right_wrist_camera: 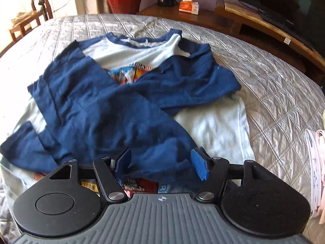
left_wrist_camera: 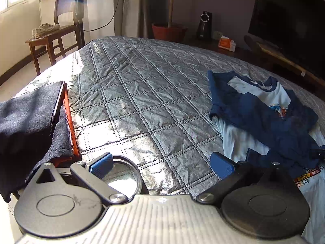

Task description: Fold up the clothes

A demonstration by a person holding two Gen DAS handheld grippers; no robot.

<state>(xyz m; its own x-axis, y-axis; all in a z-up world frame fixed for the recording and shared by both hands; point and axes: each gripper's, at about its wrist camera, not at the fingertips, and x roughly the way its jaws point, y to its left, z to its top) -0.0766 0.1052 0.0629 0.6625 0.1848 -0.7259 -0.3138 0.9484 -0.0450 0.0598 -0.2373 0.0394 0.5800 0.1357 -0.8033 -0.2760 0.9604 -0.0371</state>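
**Both my grippers spread, shirt laid out on the bed**

Off to the left of my left gripper (left_wrist_camera: 161,163) lies a dark zippered bag (left_wrist_camera: 30,120) with an orange lining, on the quilted silver bedspread (left_wrist_camera: 142,101). That gripper's jaws stand wide apart above bare quilt, holding nothing. To its right lies the shirt (left_wrist_camera: 260,113), pale blue with navy sleeves.

My right gripper (right_wrist_camera: 162,162) hangs just over the near part of that shirt (right_wrist_camera: 121,105). Its blue pads (right_wrist_camera: 200,166) are spread; navy cloth lies between them, ungripped. Both sleeves are folded across the printed chest. Far right of this gripper, at the bed's edge, lies some pale pink cloth (right_wrist_camera: 316,162).
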